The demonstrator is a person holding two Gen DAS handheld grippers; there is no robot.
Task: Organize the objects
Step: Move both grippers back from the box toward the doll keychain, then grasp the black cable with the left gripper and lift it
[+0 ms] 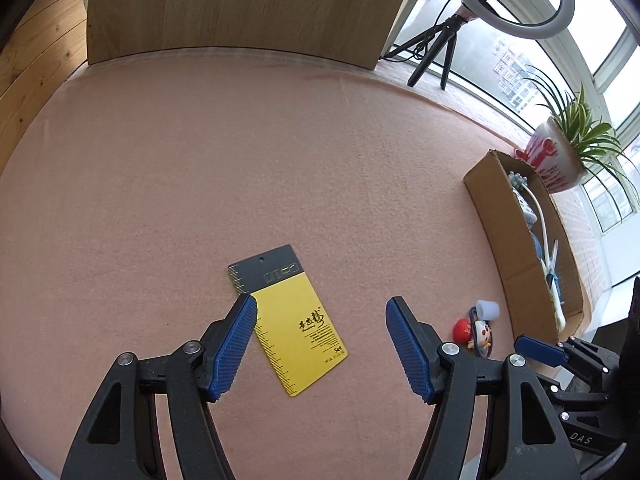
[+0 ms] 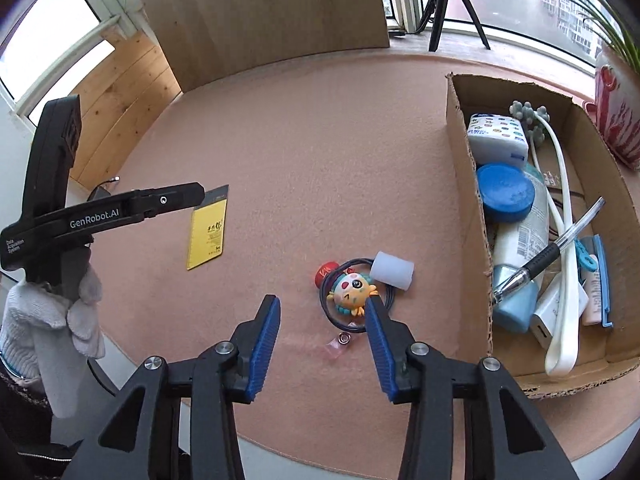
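A yellow and dark card (image 1: 292, 320) lies flat on the pink table mat. My left gripper (image 1: 322, 302) hangs open over it, its left finger across the card's left edge. In the right wrist view a cartoon charm on a dark cord loop (image 2: 352, 290) lies beside a small white cylinder (image 2: 392, 270) and a red cap (image 2: 325, 271). My right gripper (image 2: 323, 301) stands open just short of the charm, with nothing between its pads. An open cardboard box (image 2: 468, 184) on the right holds a blue lid, a tissue pack, a pen, a bottle and other small items.
A wooden board (image 1: 240, 8) stands at the back of the mat. A tripod with a ring light (image 1: 436, 52) and a potted plant (image 1: 552, 156) stand by the window. A gloved hand (image 2: 60, 312) holds the left gripper. The table's front edge runs near my right gripper.
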